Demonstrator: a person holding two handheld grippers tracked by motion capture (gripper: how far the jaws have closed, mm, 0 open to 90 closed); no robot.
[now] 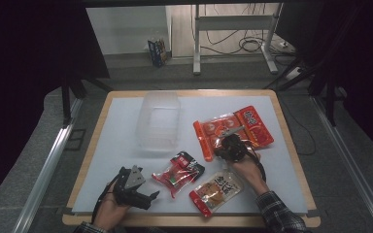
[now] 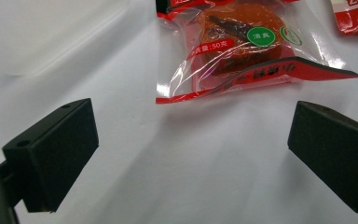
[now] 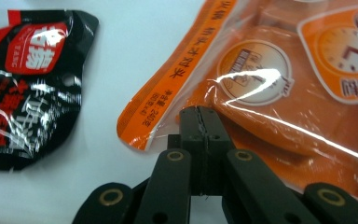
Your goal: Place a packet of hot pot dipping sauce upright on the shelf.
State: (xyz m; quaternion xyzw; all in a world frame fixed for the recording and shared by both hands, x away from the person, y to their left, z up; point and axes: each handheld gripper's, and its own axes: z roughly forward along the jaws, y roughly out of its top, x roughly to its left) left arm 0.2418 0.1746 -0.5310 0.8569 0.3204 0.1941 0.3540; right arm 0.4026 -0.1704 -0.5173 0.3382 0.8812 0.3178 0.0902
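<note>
the right tongs [image 3: 200, 119] are pinched shut with nothing between them, tips at the near edge of the big orange packet [image 1: 233, 128], which lies flat on the desk [image 1: 121, 145] just right of the clear plastic bin [image 1: 158, 119]. to lift it cleanly, open first, then bite the flat sealed border — not the puffed middle, which would likely slip. the left tongs [image 2: 191, 154] stand wide and empty over the white sheet, facing the small red snack pack [image 2: 242, 51] — well placed to take it.
</note>
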